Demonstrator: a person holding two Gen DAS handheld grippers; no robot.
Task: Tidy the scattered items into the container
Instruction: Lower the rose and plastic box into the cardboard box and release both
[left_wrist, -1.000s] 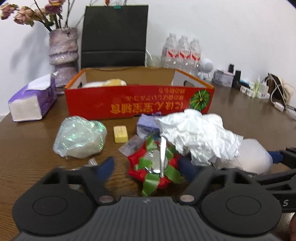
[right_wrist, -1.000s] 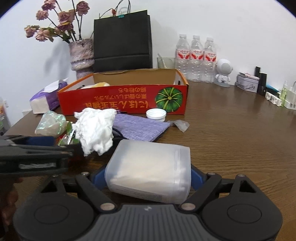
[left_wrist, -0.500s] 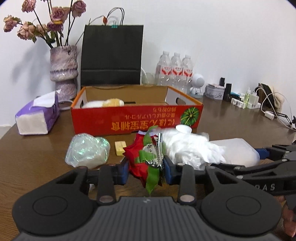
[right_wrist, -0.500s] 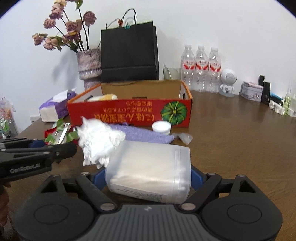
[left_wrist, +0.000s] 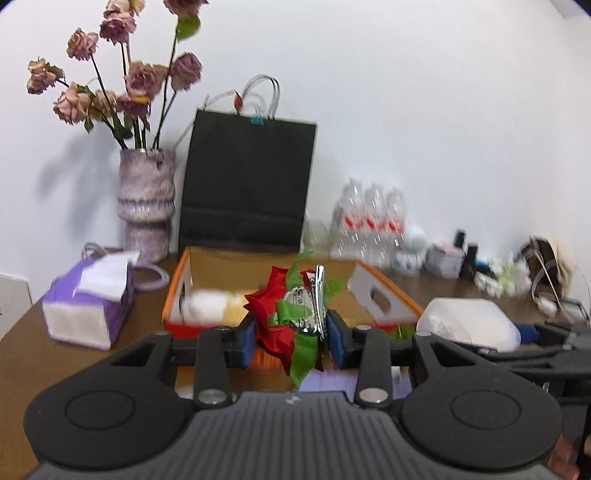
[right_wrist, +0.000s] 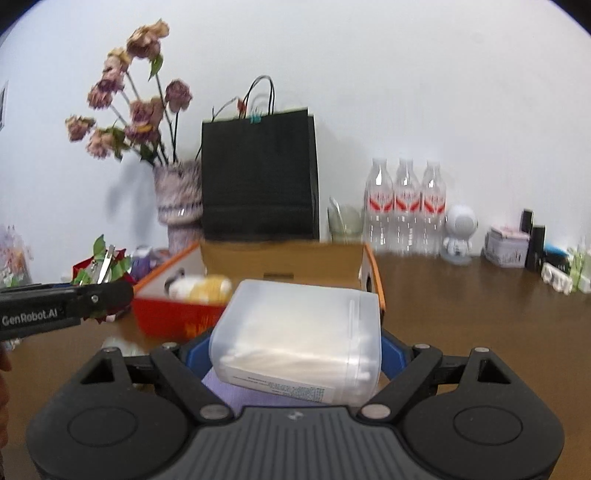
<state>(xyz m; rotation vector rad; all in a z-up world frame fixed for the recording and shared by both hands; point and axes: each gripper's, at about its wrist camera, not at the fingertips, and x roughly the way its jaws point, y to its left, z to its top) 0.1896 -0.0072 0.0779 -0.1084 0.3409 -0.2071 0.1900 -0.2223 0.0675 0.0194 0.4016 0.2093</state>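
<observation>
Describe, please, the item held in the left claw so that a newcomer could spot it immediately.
Find the red cardboard box before the black paper bag. In front of it the left claw grips a red and green ribbon bow, the only thing bearing a shiny metal hair clip.

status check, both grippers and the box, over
Left gripper shut on red bow, lifted. Right gripper shut on plastic tub, lifted. Red box ahead, open, nothing blocking.
</observation>
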